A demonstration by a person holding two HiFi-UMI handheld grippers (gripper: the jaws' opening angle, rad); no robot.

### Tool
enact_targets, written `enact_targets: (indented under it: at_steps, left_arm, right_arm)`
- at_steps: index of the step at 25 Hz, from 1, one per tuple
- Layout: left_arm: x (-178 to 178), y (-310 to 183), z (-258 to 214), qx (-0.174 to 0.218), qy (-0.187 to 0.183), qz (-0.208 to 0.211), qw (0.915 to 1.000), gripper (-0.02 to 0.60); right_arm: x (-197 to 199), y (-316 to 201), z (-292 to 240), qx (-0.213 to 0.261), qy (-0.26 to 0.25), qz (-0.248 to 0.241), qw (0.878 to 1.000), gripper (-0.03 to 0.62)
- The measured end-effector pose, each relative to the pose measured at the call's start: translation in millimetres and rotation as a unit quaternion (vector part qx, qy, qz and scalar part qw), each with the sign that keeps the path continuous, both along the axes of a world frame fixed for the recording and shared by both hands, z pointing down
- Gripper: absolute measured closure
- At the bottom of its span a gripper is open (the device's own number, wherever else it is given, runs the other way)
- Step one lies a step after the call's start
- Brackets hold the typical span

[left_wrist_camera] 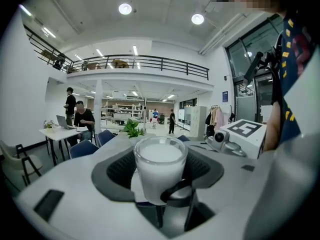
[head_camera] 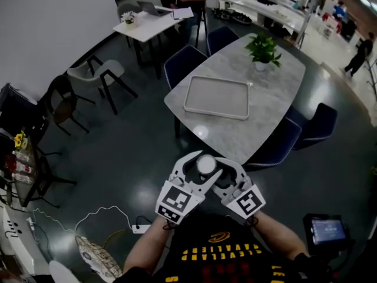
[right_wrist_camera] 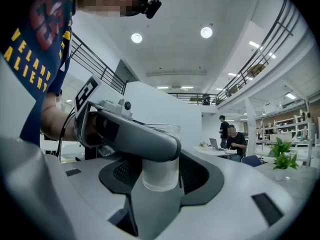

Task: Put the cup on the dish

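A white cup (head_camera: 206, 164) hangs in the air in front of the person's chest, well short of the table. My left gripper (head_camera: 197, 171) and my right gripper (head_camera: 222, 174) meet on it from either side, and both look shut on it. In the left gripper view the cup (left_wrist_camera: 160, 165) stands upright between the dark pads (left_wrist_camera: 114, 171). In the right gripper view the cup (right_wrist_camera: 160, 171) sits between that gripper's pads, and the left gripper's grey finger (right_wrist_camera: 137, 136) crosses its upper part. A pale rectangular dish (head_camera: 217, 97) lies on the marble table (head_camera: 268, 108) ahead.
A potted plant (head_camera: 263, 50) stands at the table's far end. Dark blue chairs (head_camera: 277, 143) ring the table. A second table (head_camera: 154, 23) with a seated person stands farther back. Chairs (head_camera: 97, 75) and a floor cable (head_camera: 100, 214) lie to the left.
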State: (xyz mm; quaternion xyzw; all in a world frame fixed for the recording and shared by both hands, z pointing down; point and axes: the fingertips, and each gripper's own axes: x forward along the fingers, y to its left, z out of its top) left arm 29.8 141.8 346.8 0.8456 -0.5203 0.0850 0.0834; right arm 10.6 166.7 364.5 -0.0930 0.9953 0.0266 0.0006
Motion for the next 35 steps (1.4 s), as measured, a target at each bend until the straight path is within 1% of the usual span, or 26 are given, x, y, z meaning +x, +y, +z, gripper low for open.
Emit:
enact_targets:
  at_steps: [7,13,17,22,26,31,35]
  left_arm:
    - [-57,-17,3,0.005,0.024,0.015,0.9996,0.314]
    - [-83,-21,4,0.008,0.033,0.030,0.9990,0.314]
    - [-90,-26,5,0.004,0.022,0.031,0.9993,0.316]
    - [-104,-41,18,-0.015,0.015,0.028,0.9994,0.315]
    - [-117,-55,28,-0.024,0.010,0.020,0.9995,0.316]
    - [-130,-89,38,-0.030,-0.007,0.013,0.9994,0.315]
    - [-139,-123,40,-0.034,-0.012,0.009,0.9993,0.316]
  right_arm:
    - [-52,-24,6,-0.004,0.021,0.032,0.999,0.361]
    - [-79,-28,7,0.001,0.034,0.043,0.998,0.361]
    - [-87,-34,8,0.002,0.043,0.048,0.998,0.361]
    - [-100,-48,20,-0.008,0.049,0.046,0.998,0.361]
    - [-114,-62,29,-0.009,0.043,0.037,0.998,0.361]
    - [-128,-96,37,0.000,0.034,0.029,0.999,0.361]
    - [-137,-129,39,0.000,0.036,0.026,0.999,0.361]
